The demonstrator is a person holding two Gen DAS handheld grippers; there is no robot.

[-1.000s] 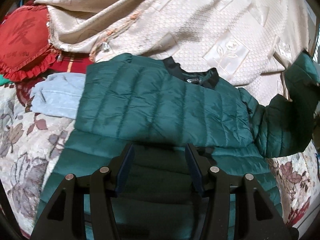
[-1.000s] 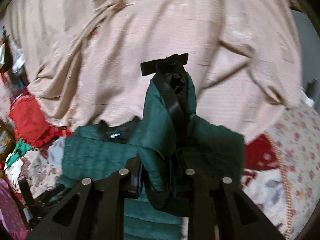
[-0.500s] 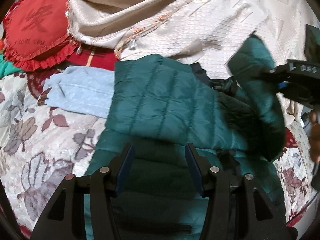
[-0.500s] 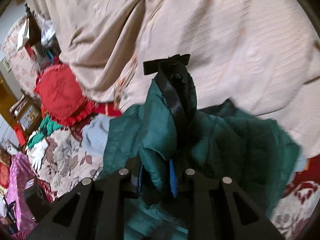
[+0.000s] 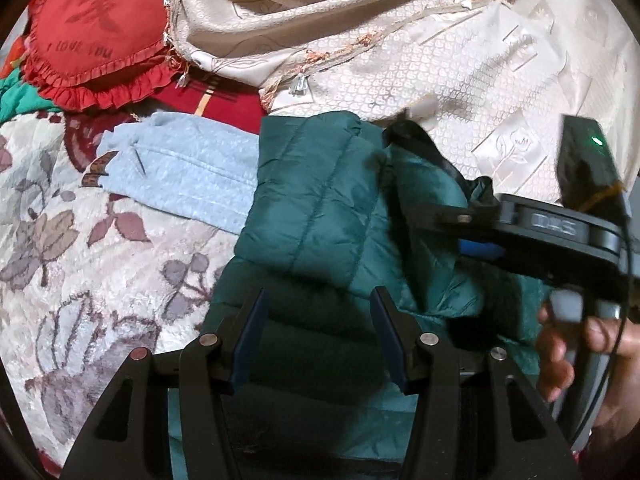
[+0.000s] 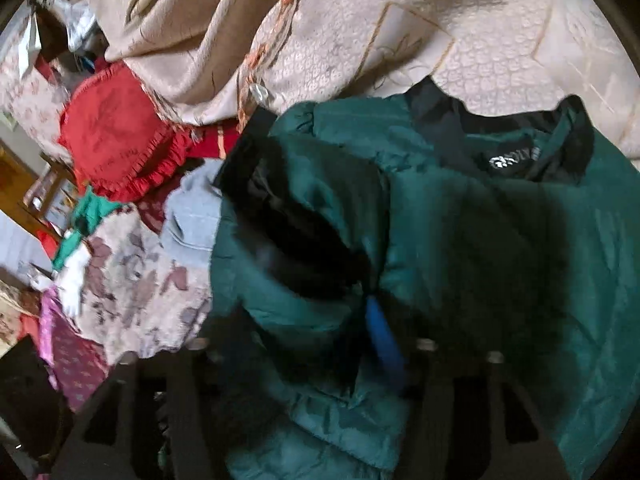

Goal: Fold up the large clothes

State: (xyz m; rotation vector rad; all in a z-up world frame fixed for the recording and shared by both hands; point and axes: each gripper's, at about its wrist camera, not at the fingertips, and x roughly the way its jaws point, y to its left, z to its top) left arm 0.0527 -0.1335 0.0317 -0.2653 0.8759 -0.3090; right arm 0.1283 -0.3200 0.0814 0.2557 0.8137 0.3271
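Step in hand: sleeve fold on a green quilted jacket (image 5: pixel 316 200). Jacket spread on a bed, on a floral bedspread (image 5: pixel 80 248), black collar (image 6: pixel 532 152) toward 12 o'clock against a beige cover (image 5: pixel 440 68). One side already folded across the body. Sleeve (image 6: pixel 304 216) laid over the chest, black cuff lining showing.

Right claw (image 6: pixel 320 344): jaws opening, sleeve fabric lying between them, blue pad (image 6: pixel 382 332) visible at the right jaw. View blurred; pads judged no longer pressing on the cloth. In the left wrist view, same claw (image 5: pixel 460 228) entering from 3 o'clock, low over the jacket, carried by a hand (image 5: pixel 576 344) at 4 o'clock.

Left claw (image 5: pixel 316 332): spread about halfway, both blue pads clear, nothing pinched, hovering over the lower jacket body at 6 o'clock.

Other items: pale blue garment (image 5: pixel 188 176) at 9 o'clock of the jacket, partly under its edge; red heart cushion (image 5: pixel 96 28) at 10 o'clock. Neither in the fold path.

Next move, as judged:
- Withdraw right claw toward 3 o'clock without dragging the released sleeve; slippery shell likely to slide or spring back
- Check sleeve lies flat inside the jacket outline
- Bring both claws to the hem at 6 o'clock, pinch both corners, carry hem toward the collar at 12 o'clock
- Padding bulky; expect the fold to puff open unless pressed down
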